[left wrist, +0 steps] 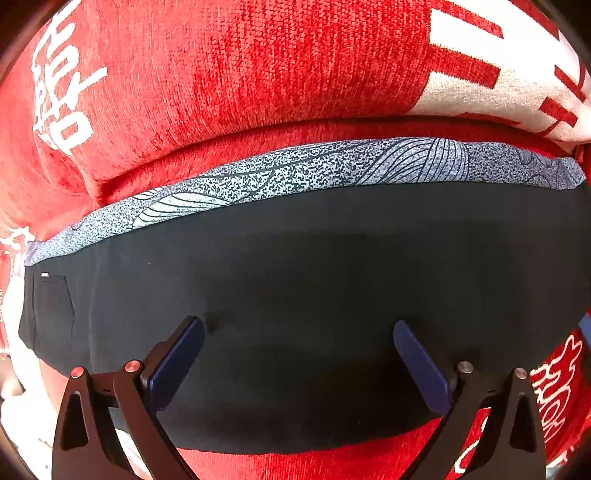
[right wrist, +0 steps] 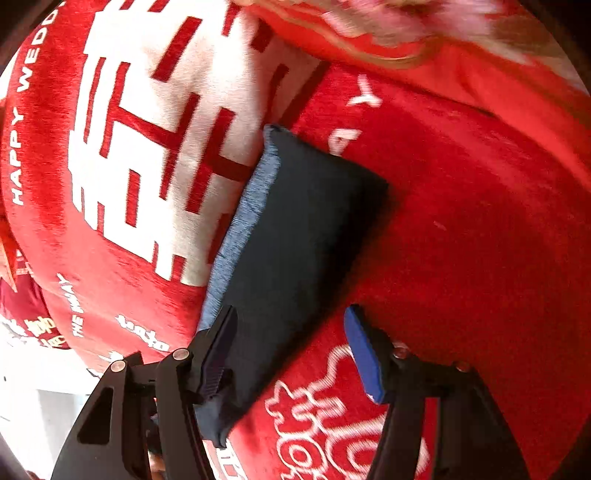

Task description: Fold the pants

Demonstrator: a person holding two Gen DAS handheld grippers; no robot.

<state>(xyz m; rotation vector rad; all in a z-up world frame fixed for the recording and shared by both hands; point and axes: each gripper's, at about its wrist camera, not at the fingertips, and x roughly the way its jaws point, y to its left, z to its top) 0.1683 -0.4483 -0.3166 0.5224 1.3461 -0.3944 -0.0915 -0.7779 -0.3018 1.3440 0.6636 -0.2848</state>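
Observation:
The pants (left wrist: 295, 258) are dark, folded into a long flat bundle, with a speckled grey waistband (left wrist: 332, 166) along the far edge. My left gripper (left wrist: 298, 324) points down right over them, open, with both blue pads wide apart above the dark cloth. In the right wrist view the folded pants (right wrist: 303, 221) lie slantwise, the grey band (right wrist: 251, 206) on their left side. My right gripper (right wrist: 291, 314) stands open at their near end. Its left finger (right wrist: 221, 343) overlaps the pants' edge, and the near corner of the cloth hangs by it. Its right pad (right wrist: 364, 354) is apart, over the blanket.
Under everything lies a red blanket (left wrist: 258, 74) with white lettering and a large white character (right wrist: 140, 155). It rises in a soft ridge just behind the waistband. A blurred pale patterned cloth (right wrist: 406, 22) shows at the top right. White floor (right wrist: 37, 387) shows at the lower left.

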